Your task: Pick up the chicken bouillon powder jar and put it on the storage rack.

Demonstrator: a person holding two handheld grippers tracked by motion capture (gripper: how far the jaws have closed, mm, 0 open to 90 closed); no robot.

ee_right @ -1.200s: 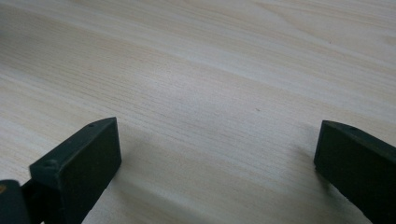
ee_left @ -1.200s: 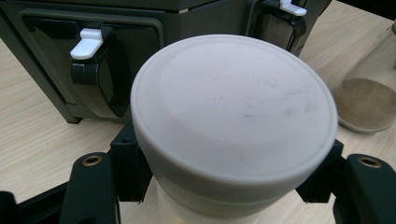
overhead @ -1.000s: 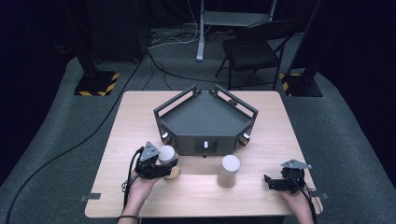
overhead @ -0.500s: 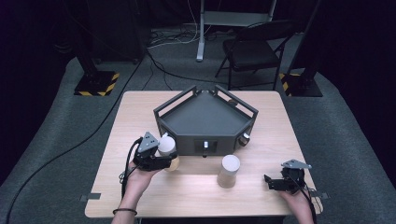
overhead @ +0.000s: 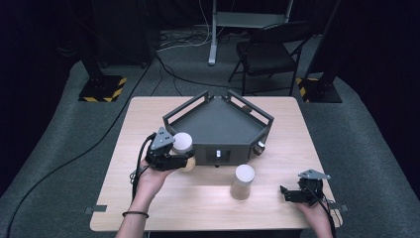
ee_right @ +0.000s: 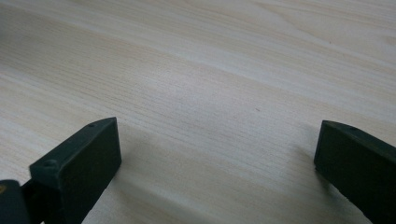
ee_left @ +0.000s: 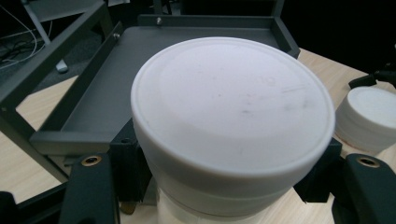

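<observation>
My left gripper (overhead: pixel 174 157) is shut on a tan cup with a white lid (overhead: pixel 183 144), held upright above the table just left of the dark tray's (overhead: pixel 218 124) front wall. In the left gripper view the held cup's lid (ee_left: pixel 233 107) sits between the jaws, with the tray (ee_left: pixel 93 102) behind it. A second lidded cup (overhead: pixel 242 181) stands on the table in front of the tray, seen as a white lid (ee_left: pixel 371 116) at the right. My right gripper (overhead: pixel 292 194) rests open near the table's front right corner, jaws wide over bare wood (ee_right: pixel 210 93).
The wooden table (overhead: pixel 148 208) has free room at its front left. Behind it stand a folding chair (overhead: pixel 270 54) and a metal stand (overhead: pixel 214 29). Striped base plates (overhead: pixel 101 89) lie on the grey floor at both sides.
My left gripper has carried its cup up and away from the person, toward the tray's front left wall. The right gripper and the standing cup have stayed put.
</observation>
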